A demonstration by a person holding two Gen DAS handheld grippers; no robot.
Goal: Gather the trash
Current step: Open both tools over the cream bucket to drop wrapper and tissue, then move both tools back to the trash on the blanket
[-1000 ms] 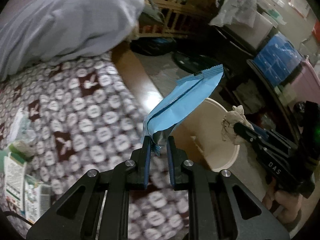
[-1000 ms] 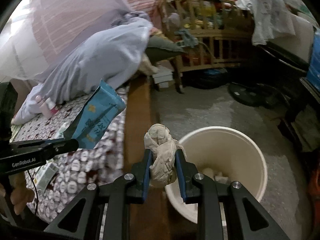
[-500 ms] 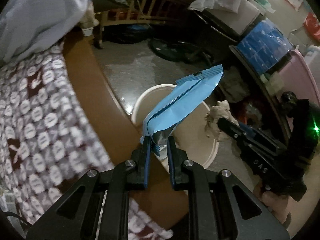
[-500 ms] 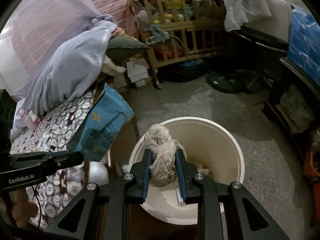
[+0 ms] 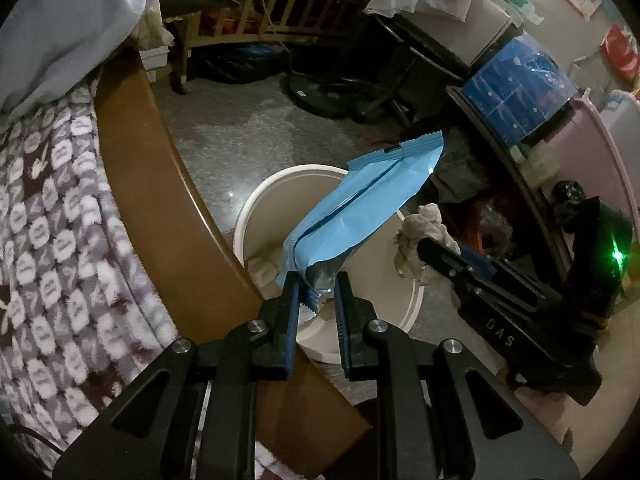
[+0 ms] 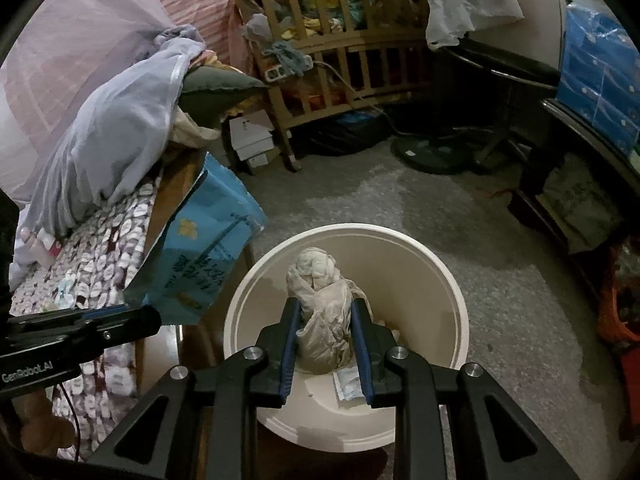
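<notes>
My left gripper point(image 5: 316, 280) is shut on the lower end of a blue snack wrapper point(image 5: 368, 216), which slants up over the cream bin point(image 5: 288, 172). The right gripper point(image 6: 326, 304) hangs above the bin point(image 6: 440, 264) with a crumpled beige tissue wad point(image 6: 320, 280) between its pads. Its jaws are opening, and the wad still touches both pads. In the left wrist view the right gripper point(image 5: 424, 246) enters from the right, carrying the wad point(image 5: 420, 224). In the right wrist view the left gripper point(image 6: 152, 314) and the wrapper point(image 6: 208, 240) show at the left. Bits of paper point(image 6: 348, 384) lie in the bin.
A bed with a patterned blanket point(image 5: 48, 208) and a brown wooden edge point(image 5: 160, 184) runs along the left of the bin. A wooden crib point(image 6: 340, 40), a fan base point(image 6: 432, 152) and stacked blue packs point(image 5: 520, 92) crowd the far floor.
Both grippers have swung from beside the bed to above the bin, each keeping its piece of trash. The right jaws now stand a little wider around the wad.
</notes>
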